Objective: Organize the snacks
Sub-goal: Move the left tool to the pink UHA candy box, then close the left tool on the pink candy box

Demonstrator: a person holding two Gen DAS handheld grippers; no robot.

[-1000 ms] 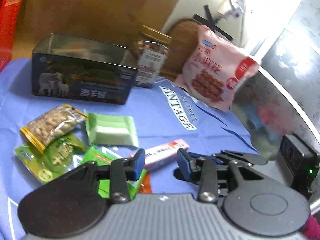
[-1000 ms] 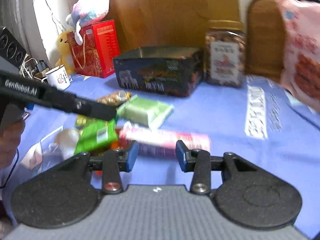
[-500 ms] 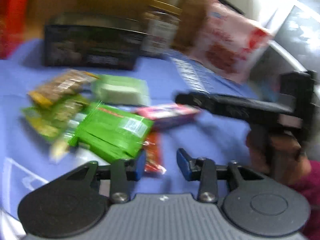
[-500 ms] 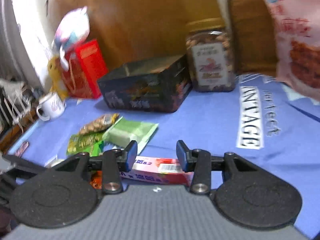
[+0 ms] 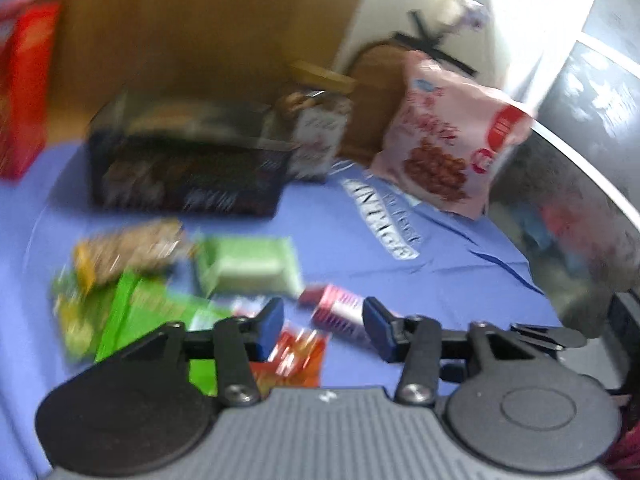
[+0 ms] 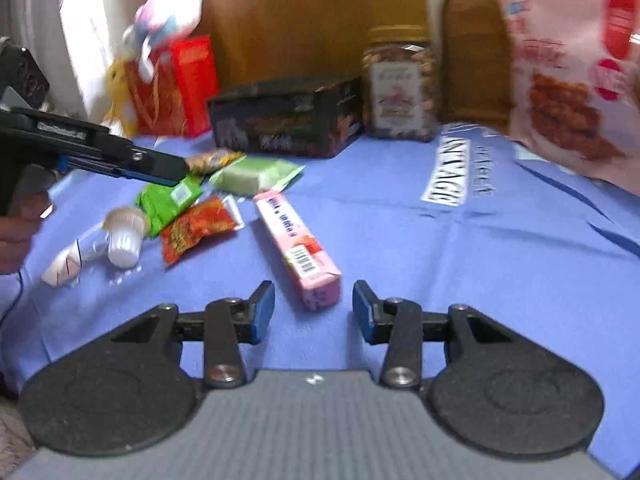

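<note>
Since nothing has yet been lifted off the blue cloth (image 6: 400, 216), the sorting looks to be at its picking stage, with both tools brought in over the loose pile and no snack chosen for certain. The left gripper (image 5: 323, 330) hangs above the near edge of the heap, its jaws opening and standing partly apart; the red-orange packet (image 5: 296, 356) and one end of the pink box (image 5: 338, 312) show through the gap, but the view is smeared and the pads do not look pressed on either, so I take it as empty. The right gripper (image 6: 314, 312) is likewise partly spread and holds nothing: the pink box (image 6: 298, 246) lies flat on the cloth with its near end just ahead of the gap, slanting away to the far left, apart from both pads. To the left of that box lie the red-orange packet (image 6: 198, 226), a bright green packet (image 6: 168, 200), a pale green packet (image 6: 256, 174), a nut packet (image 6: 212, 160) and a small white cup (image 6: 122, 236) tipped on its side. Farther back stand the open dark tin (image 6: 286, 116), a lidded jar of nuts (image 6: 398, 84) to its right, and a large pink bag (image 6: 572, 80) at the far right. My guess is the tin is where the small things belong. The next move, as I judge it, calls for the right tool to go forward and down until the pads flank the box across its narrow width, then close and carry it to the far tin; the slant of the box means the wrist may need turning first.
</note>
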